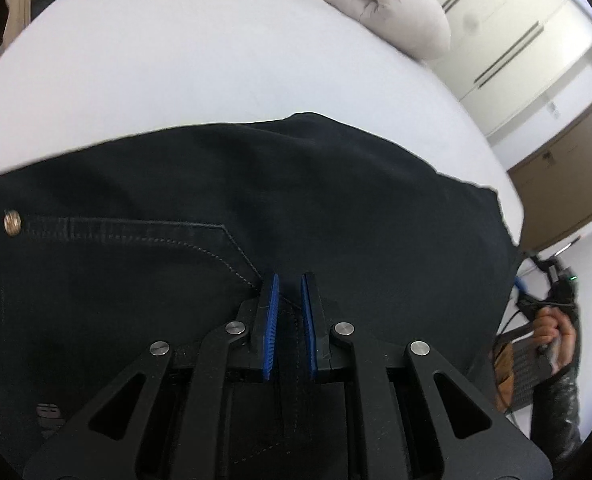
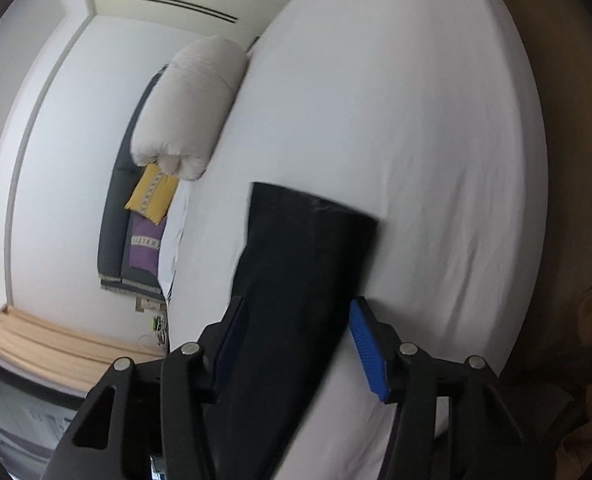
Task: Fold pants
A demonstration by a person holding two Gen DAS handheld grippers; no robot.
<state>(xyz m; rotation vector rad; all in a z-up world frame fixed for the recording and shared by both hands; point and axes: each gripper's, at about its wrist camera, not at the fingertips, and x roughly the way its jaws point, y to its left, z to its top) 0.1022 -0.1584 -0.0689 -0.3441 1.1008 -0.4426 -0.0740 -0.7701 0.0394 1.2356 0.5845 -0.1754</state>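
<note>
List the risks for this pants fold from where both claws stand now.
1. The left claw is nearly closed on a narrow bit of the black pants near the pocket seam; so little cloth may slip out when lifted.
2. The right claw is wide open around the pant leg; lifting before it closes would leave that end behind.
3. The white sheet lies right under the leg and could get pinched too.

left claw [image 1: 289, 280]: nearly closed, narrow gap | right claw [image 2: 296, 308]: spread wide
</note>
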